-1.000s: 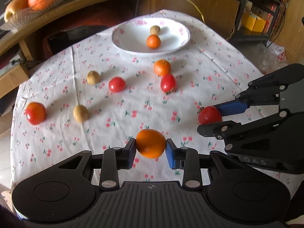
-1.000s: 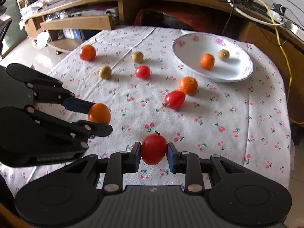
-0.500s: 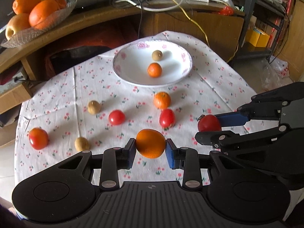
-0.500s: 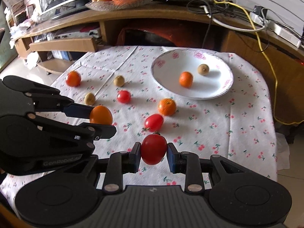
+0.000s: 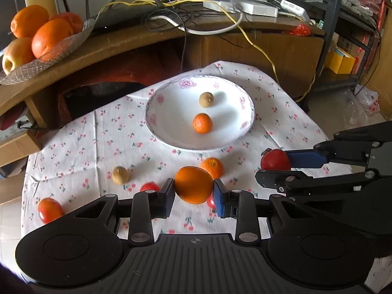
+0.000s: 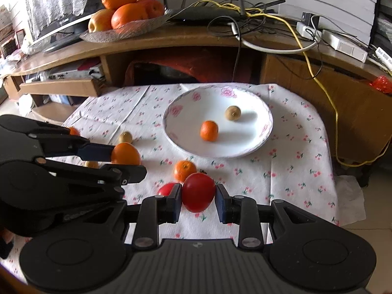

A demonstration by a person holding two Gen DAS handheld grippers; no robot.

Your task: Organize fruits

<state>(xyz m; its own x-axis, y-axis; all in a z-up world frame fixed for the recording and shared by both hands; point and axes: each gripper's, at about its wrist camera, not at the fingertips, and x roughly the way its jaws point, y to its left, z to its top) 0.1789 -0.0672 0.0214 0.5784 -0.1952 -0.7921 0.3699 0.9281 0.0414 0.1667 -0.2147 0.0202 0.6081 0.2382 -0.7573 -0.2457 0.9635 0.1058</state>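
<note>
1. The left tool [image 5: 193, 192] is clamped on an orange [image 5: 193, 185], held in the air above the near part of the surface [image 5: 80, 144], which is covered by a cherry-print cloth.
2. The right tool [image 6: 198, 199] is clamped on a red tomato [image 6: 198, 192], also lifted clear of the cloth, beside the left tool.
3. A white plate [image 5: 169, 137] with pink flowers on its rim sits toward the far edge of the surface. In it lie a small orange [image 5: 202, 123] and, farther back, a brown round fruit [image 5: 206, 99], apart from each other.
4. Just in front of the plate, a loose mandarin [image 5: 212, 167] rests on the cloth.
5. Toward the left edge lie another brown fruit [image 5: 120, 175] and, near the near-left corner, a tomato [image 5: 50, 210].
6. Two more red fruits are partly hidden behind the left tool.
</note>
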